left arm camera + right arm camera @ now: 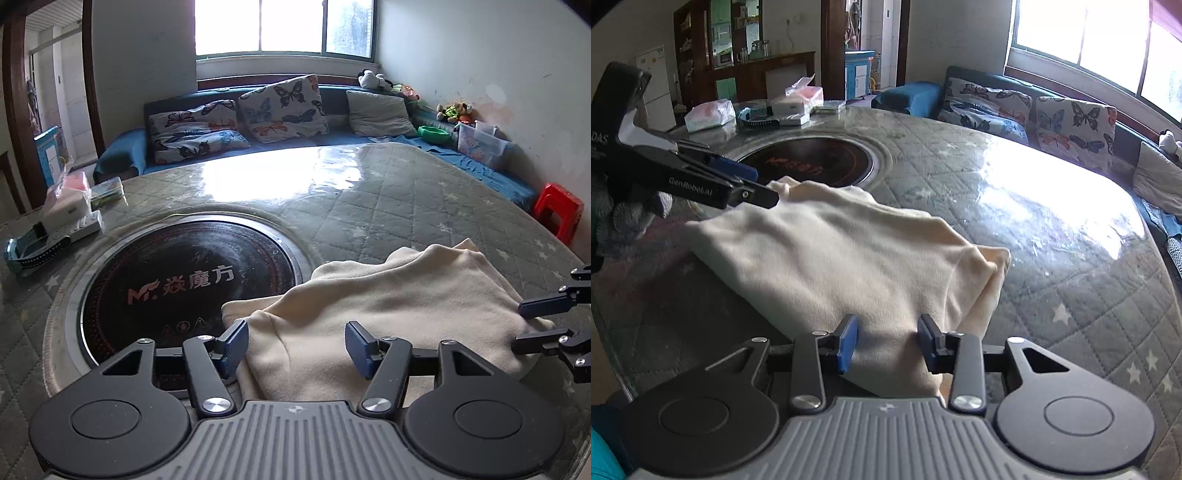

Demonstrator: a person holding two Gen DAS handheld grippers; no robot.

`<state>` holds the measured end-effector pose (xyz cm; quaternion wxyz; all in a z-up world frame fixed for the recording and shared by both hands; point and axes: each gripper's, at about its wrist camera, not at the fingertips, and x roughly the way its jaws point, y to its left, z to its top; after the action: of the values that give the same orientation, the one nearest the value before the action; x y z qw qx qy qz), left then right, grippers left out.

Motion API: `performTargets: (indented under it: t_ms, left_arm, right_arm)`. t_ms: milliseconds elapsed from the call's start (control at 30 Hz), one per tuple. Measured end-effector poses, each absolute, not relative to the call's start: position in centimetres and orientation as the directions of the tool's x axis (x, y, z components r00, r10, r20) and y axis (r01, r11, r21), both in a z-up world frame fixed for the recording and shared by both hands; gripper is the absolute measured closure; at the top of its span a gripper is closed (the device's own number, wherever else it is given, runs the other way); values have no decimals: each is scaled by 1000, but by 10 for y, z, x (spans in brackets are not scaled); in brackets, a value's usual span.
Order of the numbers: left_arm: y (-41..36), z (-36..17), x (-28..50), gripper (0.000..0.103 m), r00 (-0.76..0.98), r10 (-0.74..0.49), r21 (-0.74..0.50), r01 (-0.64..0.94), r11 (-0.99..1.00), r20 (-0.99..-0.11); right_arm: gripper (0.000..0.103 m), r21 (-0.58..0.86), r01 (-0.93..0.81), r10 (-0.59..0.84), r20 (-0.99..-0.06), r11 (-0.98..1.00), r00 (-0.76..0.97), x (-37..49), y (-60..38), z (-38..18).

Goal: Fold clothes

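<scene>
Beside the round black cooktop [192, 284] on the worktop [406, 192] lies the folded cream garment [388, 306]. Left gripper [295, 347] jaws stand wide over its edge; right gripper [886, 341] jaws, partly open, straddle the cloth without pinching it.

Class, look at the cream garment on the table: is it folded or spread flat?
Folded. The cream garment lies doubled, a second layer showing under its right edge, on the quilted table.

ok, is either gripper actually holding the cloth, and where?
Left gripper: nothing held, its jaws stand open over the cream cloth. Right gripper: the cloth's near edge lies between its pads, but whether they pinch it cannot be told.
</scene>
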<state>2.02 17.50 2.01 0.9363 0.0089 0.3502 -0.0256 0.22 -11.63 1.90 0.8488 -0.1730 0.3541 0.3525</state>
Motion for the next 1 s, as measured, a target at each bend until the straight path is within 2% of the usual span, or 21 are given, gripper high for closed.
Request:
performTargets:
  t_ms: [533,1000]
  left_arm:
    - [164,22,6,19,769,26,84,36,996,-639]
    - [162,21,0,11,771,66,121,14,993,-634]
  right_arm:
    - [62,-63,-705,468,-706,706,532,-6,-121,20]
    - [60,-70,-701,455,-715,710,532,-5,-117,17]
